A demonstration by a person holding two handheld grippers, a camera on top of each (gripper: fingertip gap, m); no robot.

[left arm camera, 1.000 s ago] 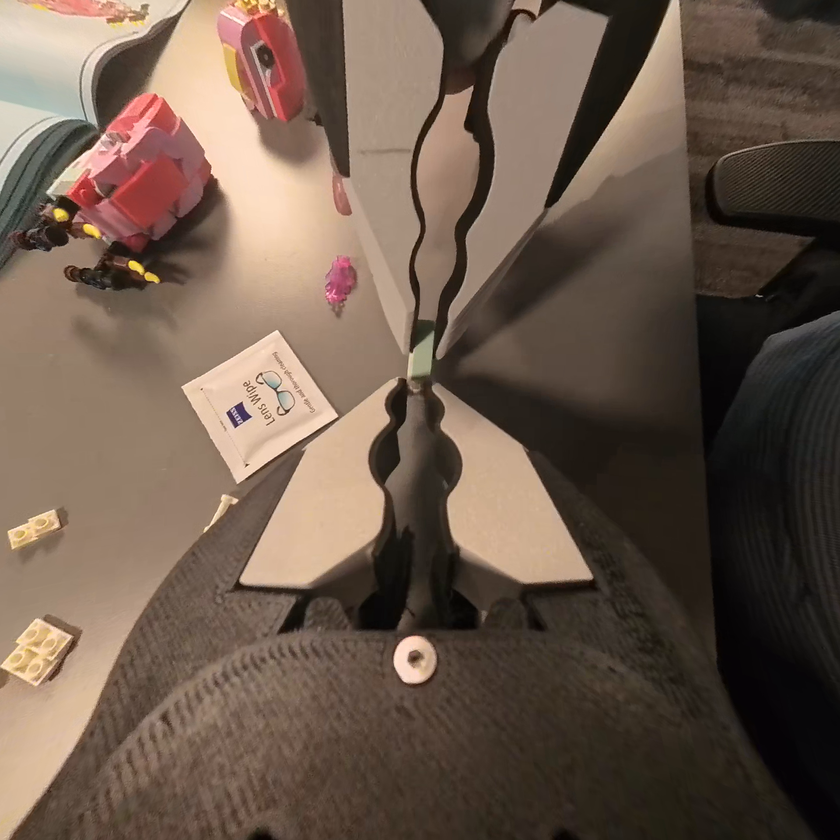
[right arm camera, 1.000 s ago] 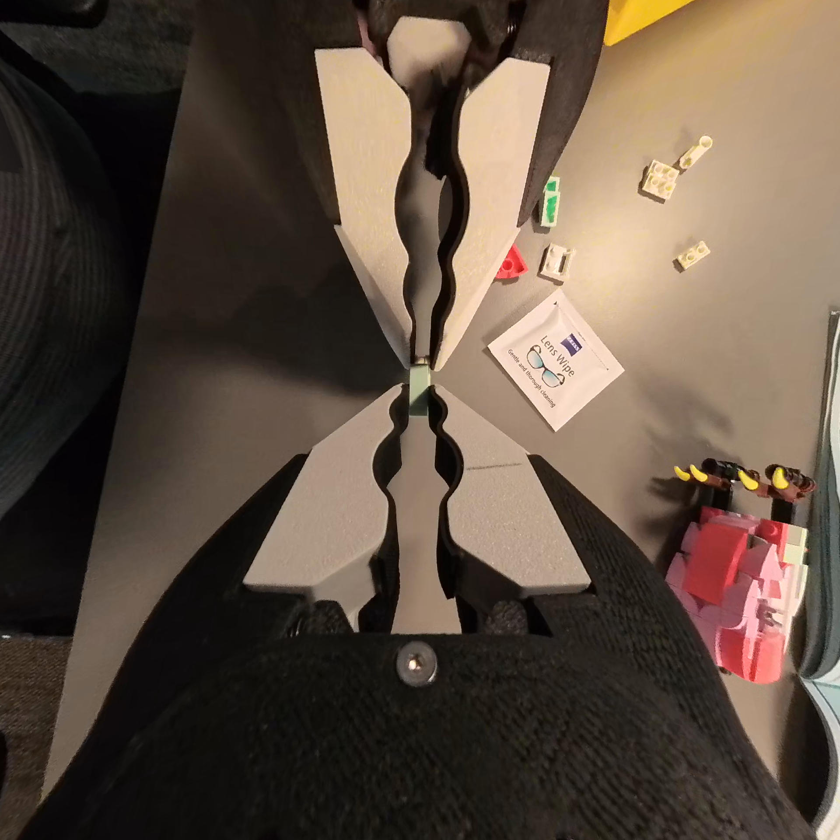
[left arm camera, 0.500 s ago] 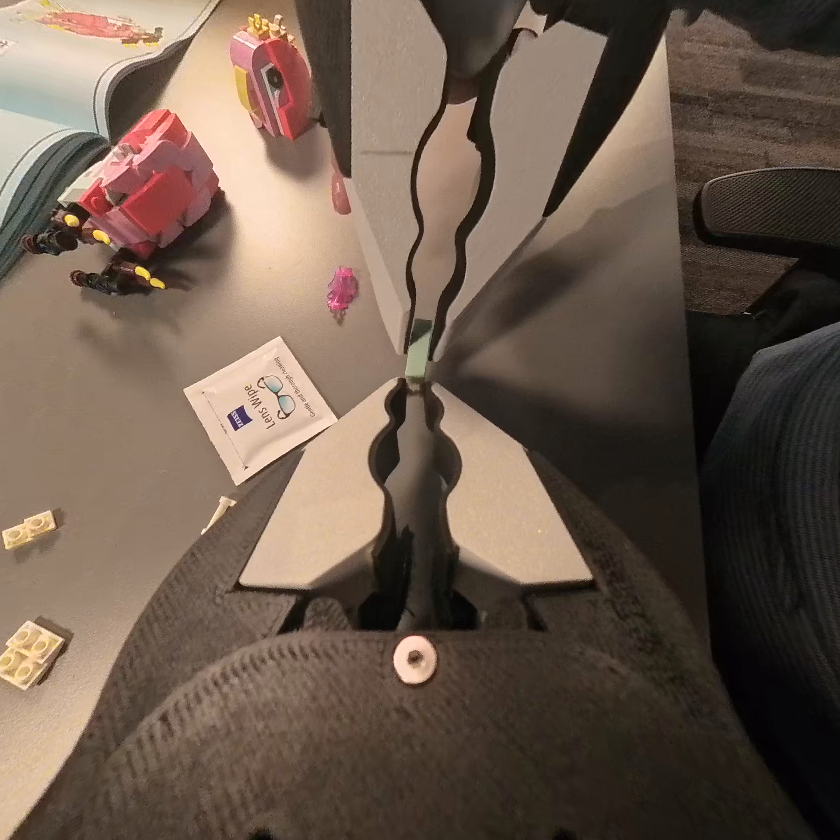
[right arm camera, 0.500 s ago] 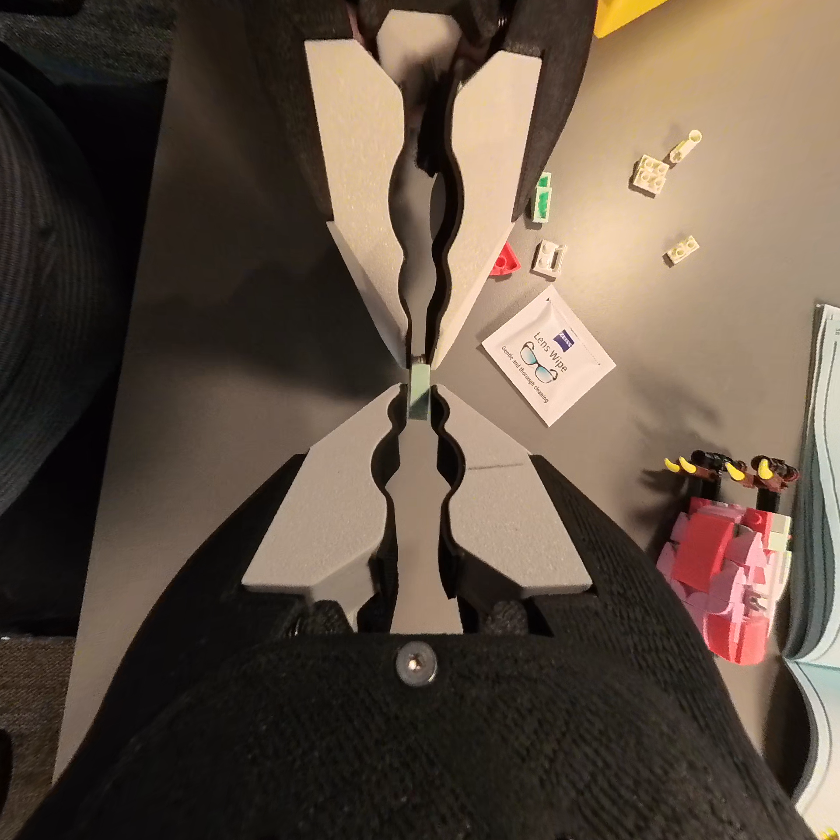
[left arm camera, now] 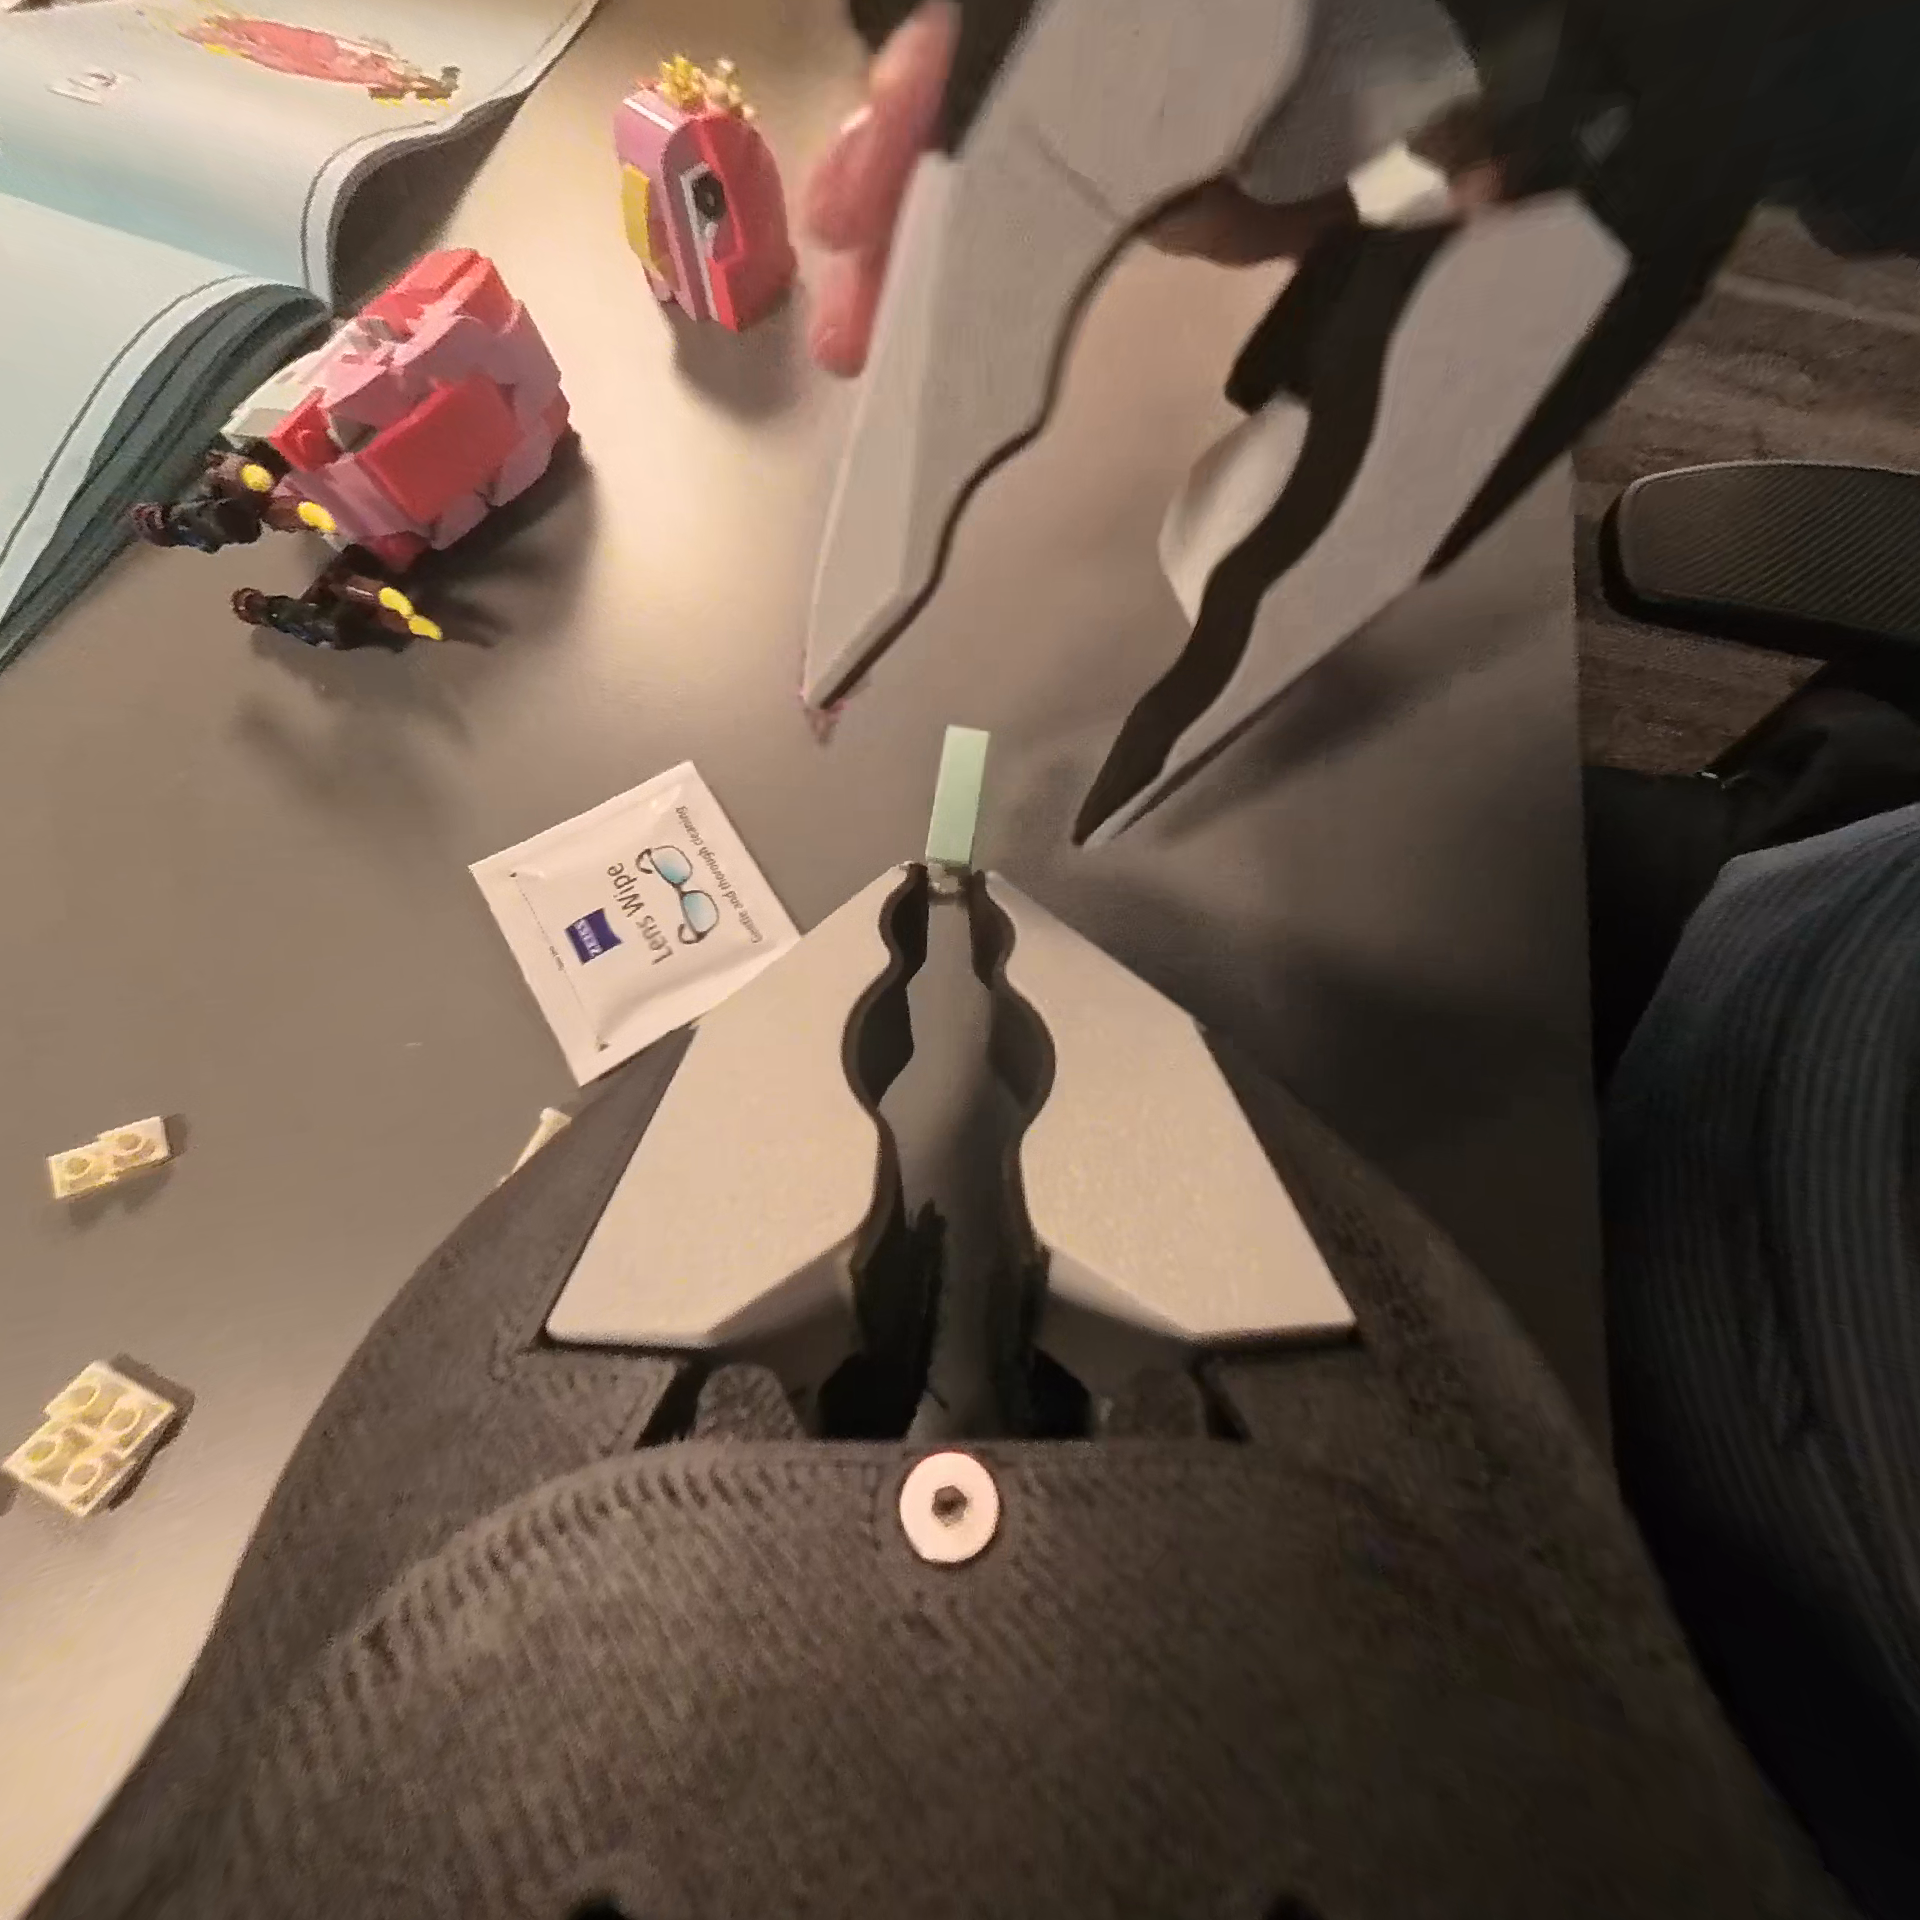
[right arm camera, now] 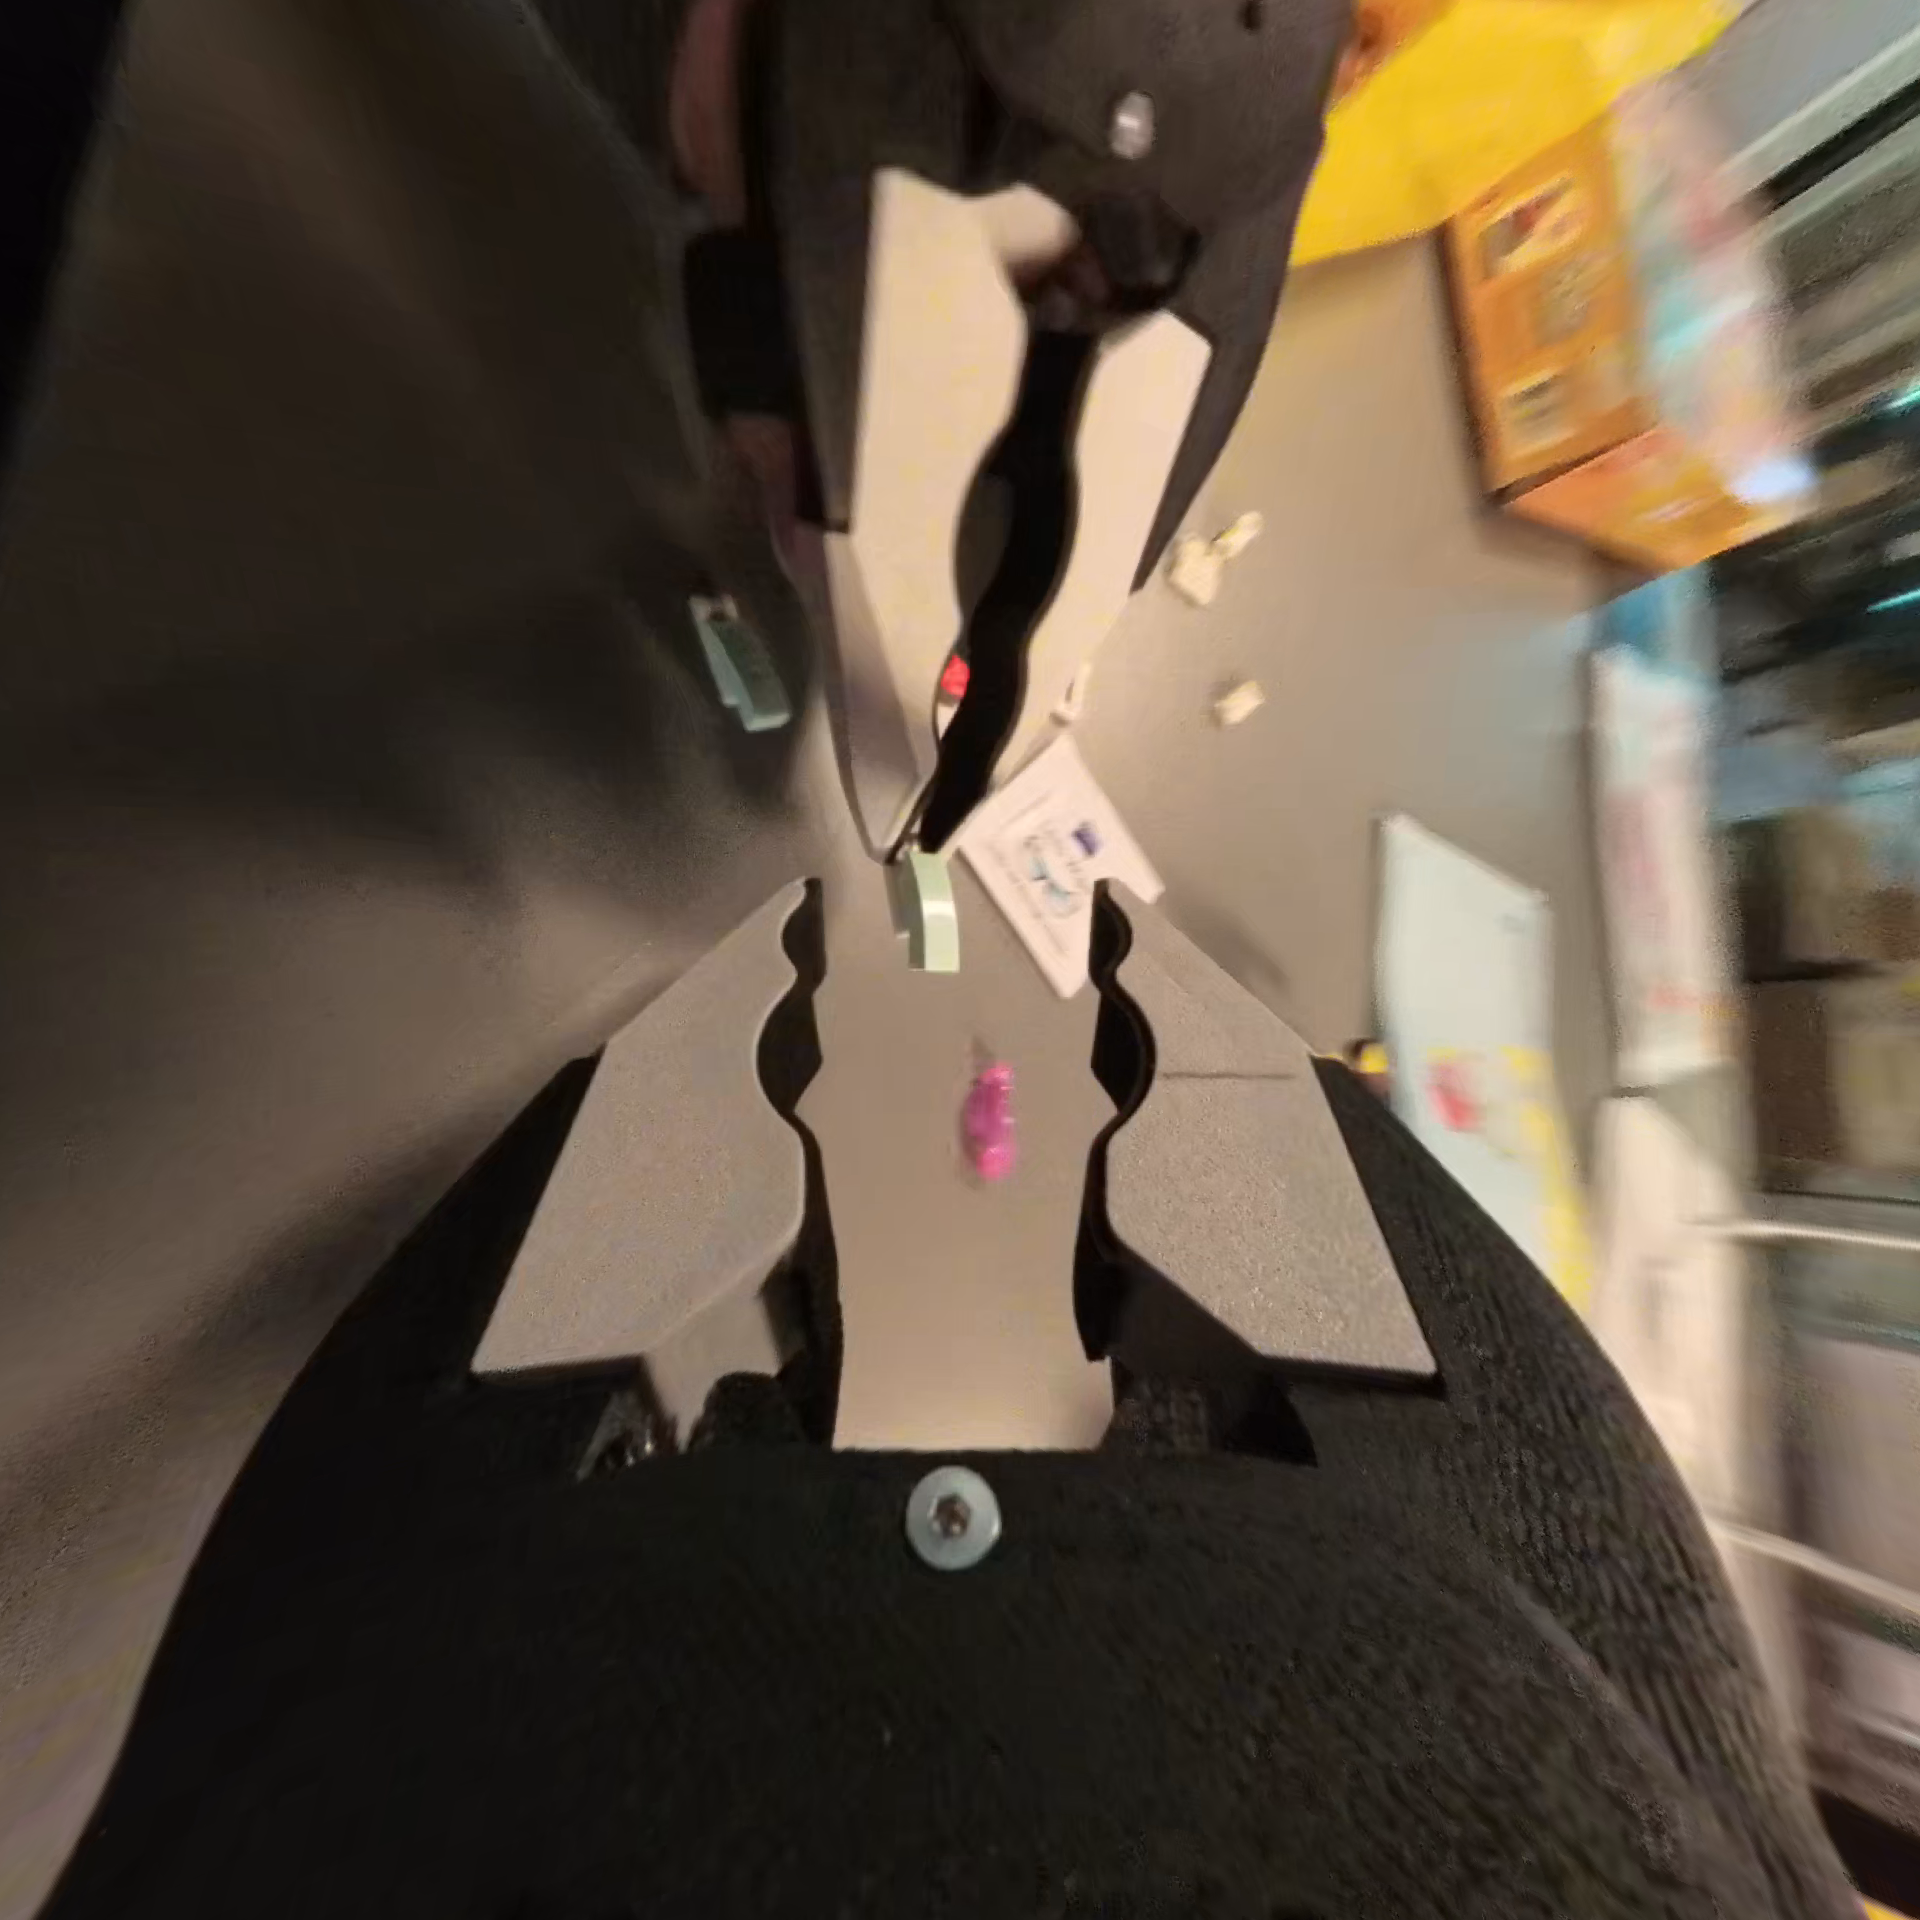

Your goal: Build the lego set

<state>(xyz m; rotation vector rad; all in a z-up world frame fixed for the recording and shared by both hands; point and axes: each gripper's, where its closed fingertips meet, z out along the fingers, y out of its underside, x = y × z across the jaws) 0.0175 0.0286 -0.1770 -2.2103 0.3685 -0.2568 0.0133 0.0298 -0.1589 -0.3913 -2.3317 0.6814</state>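
My left claw [left arm camera: 948, 878] clenched a pale green brick [left arm camera: 960, 795] at frame centre, above the desk [left arm camera: 312, 831]; my right claw [right arm camera: 951, 894] hung released, gripping nothing, near a pink piece [right arm camera: 987, 1127]

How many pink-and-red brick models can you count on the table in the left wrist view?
2. The larger model lies beside the open booklet; the smaller model stands farther back, toward the top of the view. Others may be hidden from view.

Grey wavy-edged fingers [left arm camera: 1143, 1122], black textured body, silver screw [left arm camera: 948, 1507]
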